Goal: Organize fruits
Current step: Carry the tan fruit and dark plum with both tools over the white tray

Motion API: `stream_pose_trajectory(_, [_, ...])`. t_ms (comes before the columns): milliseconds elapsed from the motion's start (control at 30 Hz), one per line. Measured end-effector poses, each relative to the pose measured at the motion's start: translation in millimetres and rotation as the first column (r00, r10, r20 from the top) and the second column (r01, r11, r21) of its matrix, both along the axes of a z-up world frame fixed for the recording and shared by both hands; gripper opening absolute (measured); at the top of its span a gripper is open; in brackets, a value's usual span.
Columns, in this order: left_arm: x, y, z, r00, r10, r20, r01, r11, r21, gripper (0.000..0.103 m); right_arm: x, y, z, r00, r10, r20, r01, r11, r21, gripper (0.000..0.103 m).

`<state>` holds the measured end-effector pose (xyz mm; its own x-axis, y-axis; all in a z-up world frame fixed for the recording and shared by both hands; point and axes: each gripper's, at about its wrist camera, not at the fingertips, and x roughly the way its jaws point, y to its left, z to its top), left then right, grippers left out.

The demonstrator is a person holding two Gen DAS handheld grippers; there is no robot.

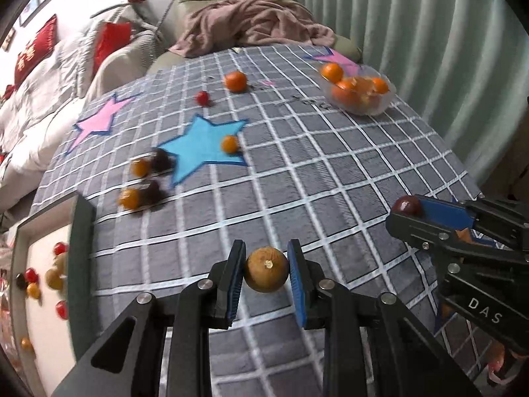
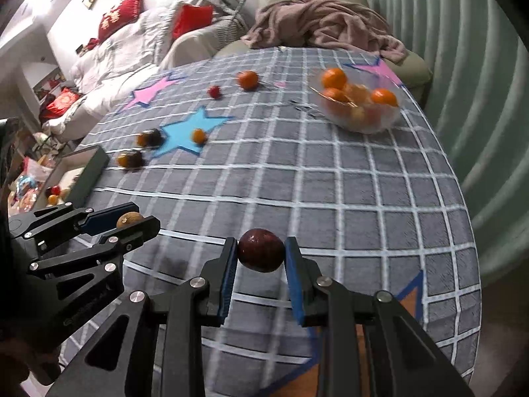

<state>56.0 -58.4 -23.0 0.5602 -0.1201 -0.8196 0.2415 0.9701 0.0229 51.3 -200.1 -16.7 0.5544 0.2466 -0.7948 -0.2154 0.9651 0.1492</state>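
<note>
My left gripper (image 1: 266, 258) is shut on a brown round fruit (image 1: 266, 270), held above the grey checked tablecloth (image 1: 330, 182); it also shows in the right wrist view (image 2: 127, 221). My right gripper (image 2: 261, 246) is shut on a dark red fruit (image 2: 261, 250), seen from the left wrist view too (image 1: 407, 205). A clear bowl (image 1: 358, 90) of oranges stands at the far right. A tray (image 1: 43, 284) with several small fruits lies at the left edge. Loose on the cloth are an orange (image 1: 235, 81), a red fruit (image 1: 201, 98), a small orange fruit (image 1: 229, 143) and two orange-and-dark pairs (image 1: 150, 163).
A sofa with a pink blanket (image 1: 254, 23) stands behind the table. A bed with red cushions (image 1: 36, 46) is at the left. A green curtain (image 1: 429, 33) hangs at the right. The table's right edge (image 2: 469, 231) drops off near my right gripper.
</note>
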Motion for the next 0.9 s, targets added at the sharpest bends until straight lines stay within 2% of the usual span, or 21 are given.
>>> stream_pose_trajectory(500, [-32,90,42,0.988,0.141,0.057,-0.139,0.99,-0.034,0.028,-11,94,57,0.987,0.148,0.06,-0.147,0.989,-0.021,0.031])
stream_pose_trajectory(733, [-46,142,50,0.97,0.234,0.063,-0.232,0.972,-0.039,0.028,-16,151,75,0.967,0.246,0.065,-0.245,0.969,-0.019,0.031])
stream_pose_trajectory(900, [-56,190,46,0.947,0.318,0.05,-0.317,0.948,-0.026,0.028,-18,198,78,0.944,0.325,0.054,-0.324,0.946,-0.015,0.031])
